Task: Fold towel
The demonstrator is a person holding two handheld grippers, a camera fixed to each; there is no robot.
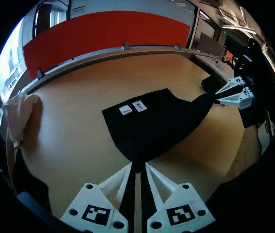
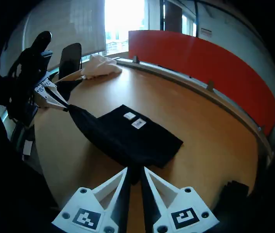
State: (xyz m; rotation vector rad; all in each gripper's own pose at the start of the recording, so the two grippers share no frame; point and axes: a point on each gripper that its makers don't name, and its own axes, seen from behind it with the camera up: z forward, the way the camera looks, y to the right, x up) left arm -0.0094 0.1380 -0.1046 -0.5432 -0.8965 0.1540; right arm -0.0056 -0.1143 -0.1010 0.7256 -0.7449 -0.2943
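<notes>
A black towel [image 1: 156, 120] lies partly folded on the wooden table [image 1: 75, 128], with two white labels [image 1: 132, 108] facing up. My left gripper [image 1: 138, 165] is shut on the towel's near corner, lifting that edge. At the right of the left gripper view, my right gripper [image 1: 219, 97] pinches the other corner. In the right gripper view, the right gripper [image 2: 136, 169] is shut on the towel [image 2: 133, 136], and the left gripper [image 2: 64, 107] holds the far corner at the left. The edge between both grippers is raised off the table.
A cream cloth [image 1: 19, 112] [image 2: 100, 66] lies bunched at the table's end. A red divider panel [image 1: 106, 33] [image 2: 207, 66] runs along the far edge. A dark chair [image 2: 69, 58] stands by the window. A small black object [image 1: 211, 83] rests near the right gripper.
</notes>
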